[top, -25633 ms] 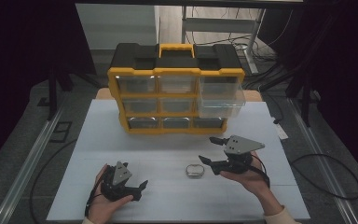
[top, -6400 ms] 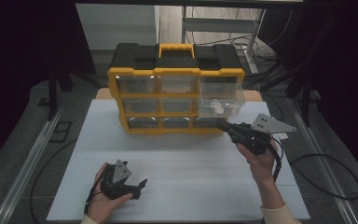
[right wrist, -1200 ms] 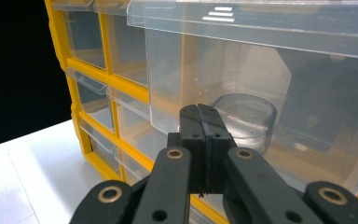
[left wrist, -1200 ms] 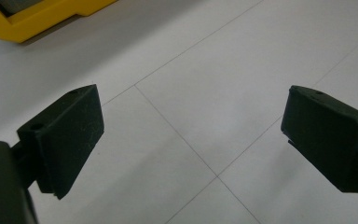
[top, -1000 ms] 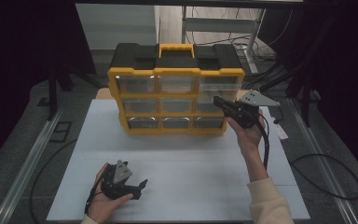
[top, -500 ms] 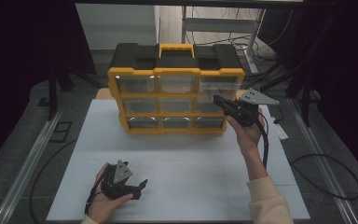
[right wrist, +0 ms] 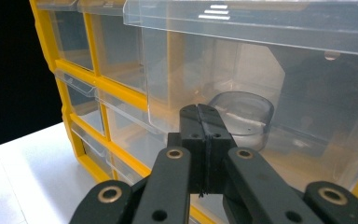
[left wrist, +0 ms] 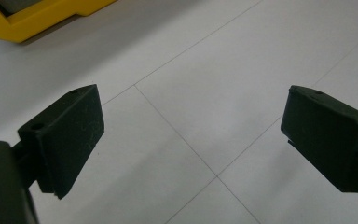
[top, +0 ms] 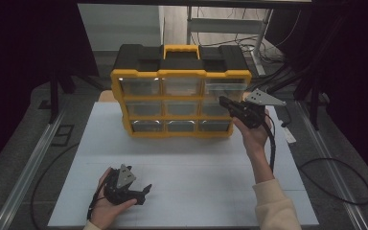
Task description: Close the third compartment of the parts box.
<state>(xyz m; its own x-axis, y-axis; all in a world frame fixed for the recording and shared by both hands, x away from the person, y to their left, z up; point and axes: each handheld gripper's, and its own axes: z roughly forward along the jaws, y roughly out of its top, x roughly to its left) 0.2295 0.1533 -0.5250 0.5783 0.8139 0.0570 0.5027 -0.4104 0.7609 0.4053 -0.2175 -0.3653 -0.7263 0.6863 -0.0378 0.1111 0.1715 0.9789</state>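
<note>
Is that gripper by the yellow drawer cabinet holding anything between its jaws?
No, the right gripper has its jaws pressed flat together with nothing between them, their tips against the clear drawer that holds a small round container.

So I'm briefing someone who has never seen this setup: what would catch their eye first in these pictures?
The yellow organizer with clear drawers, standing at the table's far side. Next, the right tool, jaws shut, its tip against the clear drawer at the organizer's upper right, which stands out from the frame with a small clear round thing inside. The left tool rests open on the white table near the front edge.
</note>
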